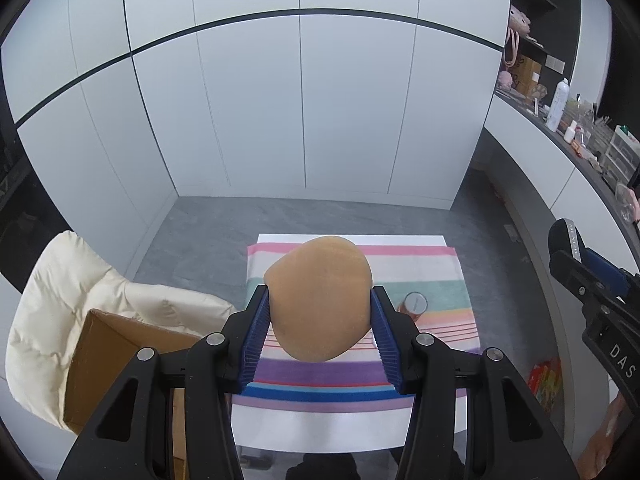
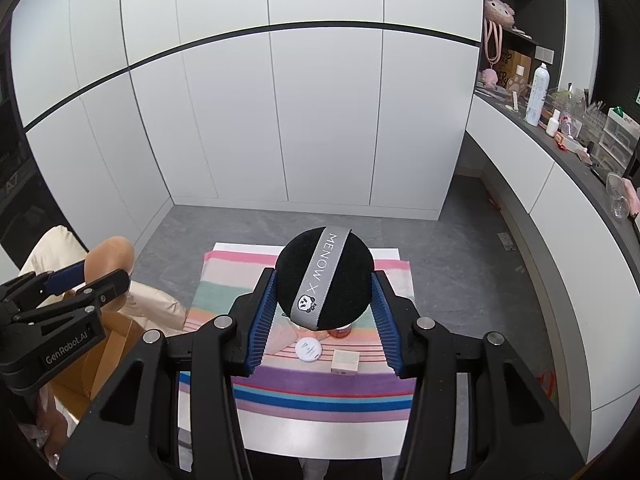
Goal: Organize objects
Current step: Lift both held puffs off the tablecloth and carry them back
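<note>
The left gripper (image 1: pixel 320 320) jaws clamp a tan puff (image 1: pixel 318 298); the right gripper (image 2: pixel 324 312) jaws clamp a black puff (image 2: pixel 325 278). Both hang above the striped cloth (image 2: pixel 320 384) on the bench. Either soft puff could squirm loose, hitting the white compact (image 2: pixel 308 348) beyond.

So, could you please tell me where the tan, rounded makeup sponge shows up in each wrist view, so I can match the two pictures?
Left wrist view: the tan rounded makeup sponge sits in the centre, clamped between the left gripper's blue pads.
Right wrist view: the same sponge appears at the left edge, in that gripper seen from the side.
Shared landmark: the striped cloth on the table below.
</note>
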`<state>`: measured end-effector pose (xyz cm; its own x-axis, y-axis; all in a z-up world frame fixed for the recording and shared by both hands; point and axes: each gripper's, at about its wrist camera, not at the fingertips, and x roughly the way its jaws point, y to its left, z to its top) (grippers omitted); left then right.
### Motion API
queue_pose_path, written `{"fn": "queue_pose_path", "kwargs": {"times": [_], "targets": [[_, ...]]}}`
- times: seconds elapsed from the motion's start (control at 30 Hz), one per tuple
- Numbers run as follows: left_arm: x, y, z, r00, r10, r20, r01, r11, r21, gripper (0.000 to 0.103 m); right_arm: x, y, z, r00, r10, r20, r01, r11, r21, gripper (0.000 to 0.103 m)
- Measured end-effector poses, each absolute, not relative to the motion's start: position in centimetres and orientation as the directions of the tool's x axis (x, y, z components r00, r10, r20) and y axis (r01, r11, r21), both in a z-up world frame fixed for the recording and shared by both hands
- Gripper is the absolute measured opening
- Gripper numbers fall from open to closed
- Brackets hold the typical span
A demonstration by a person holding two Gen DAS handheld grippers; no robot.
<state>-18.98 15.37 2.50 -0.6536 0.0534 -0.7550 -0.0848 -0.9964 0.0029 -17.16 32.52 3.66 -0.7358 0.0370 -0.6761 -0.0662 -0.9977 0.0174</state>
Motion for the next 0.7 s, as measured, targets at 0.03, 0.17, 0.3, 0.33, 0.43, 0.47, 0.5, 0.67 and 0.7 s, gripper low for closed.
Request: {"fn": "queue_pose_path", "kwargs": {"times": [0.03,0.17,0.3,0.33,0.43,0.47,0.5,0.67,0.7], "targets": [[-18.7,15.4,2.5,-0.653,0.053,-0.755,-0.088,-0.996,0.006,0.051,-16.8,32.5,3.6,-0.734,0.036,-0.678,-0.065,-0.998,0.017,0.049],[-17.2,15.6,2.8,-0.646,0.063,-0.761,-0.11,-0.994,0.011,0.051,-15.5,32.7,3.5,-0.737,0.036,-0.675,-0.066,-0.998,0.018,0.049],[-15.2,15.5,3.4,-0.664,0.027,-0.747,-0.097,-0.994,0.05,0.051,-13.8,32.5,3.6,-0.737,0.05,-0.674,-0.074,-0.997,0.007,0.049],[-14.7,15.6,3.6,-0.669,0.029,-0.743,-0.098,-0.994,0.05,0.051,-13.2,32.5,3.5,-0.734,0.048,-0.678,-0.077,-0.997,0.012,0.049],[-13.1,15.2,3.9,-0.675,0.058,-0.736,-0.114,-0.993,0.027,0.051,-11.9,32.3,3.4,-0.736,0.033,-0.677,-0.072,-0.997,0.03,0.049],[-12.7,15.1,3.9,-0.673,0.064,-0.737,-0.118,-0.993,0.022,0.051,-11.3,32.4,3.2,-0.735,0.033,-0.677,-0.073,-0.997,0.031,0.049],[-12.1,15.1,3.9,-0.673,0.066,-0.737,-0.121,-0.992,0.022,0.051,-10.9,32.4,3.1,-0.733,0.035,-0.679,-0.077,-0.996,0.032,0.049],[-9.6,14.8,3.6,-0.683,0.068,-0.727,-0.132,-0.991,0.031,0.051,-8.7,32.7,2.4,-0.73,0.051,-0.682,-0.097,-0.995,0.03,0.049],[-9.0,14.8,3.4,-0.682,0.07,-0.728,-0.134,-0.991,0.03,0.051,-8.1,32.8,2.3,-0.731,0.051,-0.68,-0.101,-0.994,0.033,0.049]]}}
